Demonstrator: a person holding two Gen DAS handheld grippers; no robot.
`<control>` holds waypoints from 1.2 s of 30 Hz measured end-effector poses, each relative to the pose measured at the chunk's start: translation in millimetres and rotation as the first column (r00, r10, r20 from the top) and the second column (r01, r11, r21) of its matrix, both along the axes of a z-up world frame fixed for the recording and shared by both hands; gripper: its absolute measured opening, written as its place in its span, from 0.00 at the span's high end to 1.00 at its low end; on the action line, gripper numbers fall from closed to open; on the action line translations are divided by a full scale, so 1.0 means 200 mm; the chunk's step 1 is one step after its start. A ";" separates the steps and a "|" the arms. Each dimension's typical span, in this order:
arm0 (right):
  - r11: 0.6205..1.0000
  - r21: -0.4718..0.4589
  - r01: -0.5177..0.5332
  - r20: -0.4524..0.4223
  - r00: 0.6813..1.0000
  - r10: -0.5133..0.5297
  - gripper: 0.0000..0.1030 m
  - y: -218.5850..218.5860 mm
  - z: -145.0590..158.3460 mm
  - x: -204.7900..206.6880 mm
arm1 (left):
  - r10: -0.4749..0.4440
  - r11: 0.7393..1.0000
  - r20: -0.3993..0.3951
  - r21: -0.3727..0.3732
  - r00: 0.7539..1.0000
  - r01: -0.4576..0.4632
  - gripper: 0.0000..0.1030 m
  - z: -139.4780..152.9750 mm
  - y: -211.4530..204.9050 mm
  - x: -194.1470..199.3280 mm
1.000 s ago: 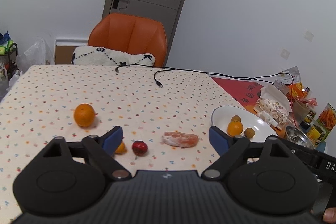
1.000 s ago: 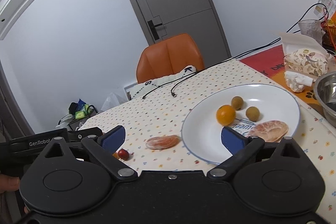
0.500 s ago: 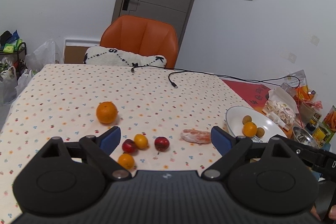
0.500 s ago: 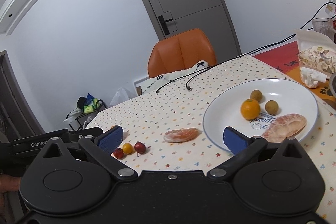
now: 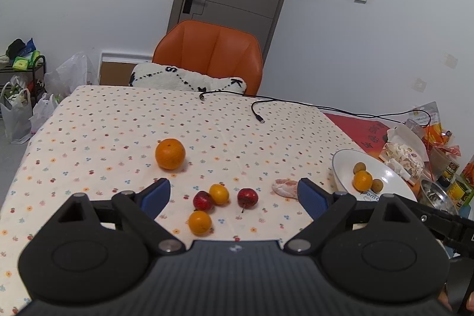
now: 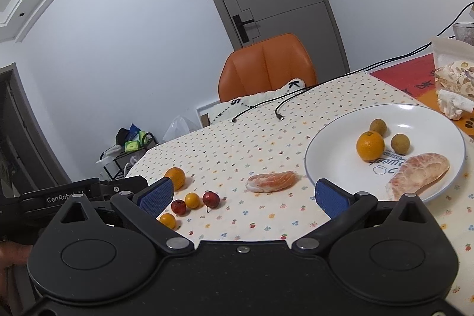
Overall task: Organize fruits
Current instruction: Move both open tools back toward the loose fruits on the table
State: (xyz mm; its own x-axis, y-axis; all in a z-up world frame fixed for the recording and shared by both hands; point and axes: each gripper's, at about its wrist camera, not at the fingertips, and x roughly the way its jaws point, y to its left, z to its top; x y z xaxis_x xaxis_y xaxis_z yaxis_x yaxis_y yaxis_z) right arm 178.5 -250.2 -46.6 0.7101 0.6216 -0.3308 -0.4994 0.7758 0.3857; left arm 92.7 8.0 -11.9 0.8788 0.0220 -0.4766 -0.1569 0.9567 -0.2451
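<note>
The peeled segment (image 6: pixel 271 181) lies crosswise just ahead of the spread, empty right gripper (image 6: pixel 242 196) — nearer than the left gripper (image 5: pixel 234 194), also released — plate (image 6: pixel 320 147) to its right

left gripper (image 5: pixel 234 193) — black | blue pads (image 5: pixel 155 194) | silver screws

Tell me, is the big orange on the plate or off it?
Off. The big orange sits on the tablecloth, far from the plate.
</note>
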 end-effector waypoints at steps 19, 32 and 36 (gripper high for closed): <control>0.996 -0.028 -0.089 -0.034 0.996 0.088 0.00 0.13 -0.06 0.02 | 0.041 0.999 -0.026 0.011 0.999 -0.041 0.12 -0.08 0.13 -0.02; 0.989 -0.086 -0.117 -0.057 0.992 0.112 0.09 0.26 -0.12 0.07 | 0.036 0.999 -0.063 0.001 0.997 -0.036 0.28 -0.20 0.15 0.04; 0.987 -0.107 -0.123 -0.063 0.991 0.117 0.12 0.29 -0.14 0.09 | 0.023 1.000 -0.079 -0.004 0.997 -0.023 0.36 -0.23 0.14 0.07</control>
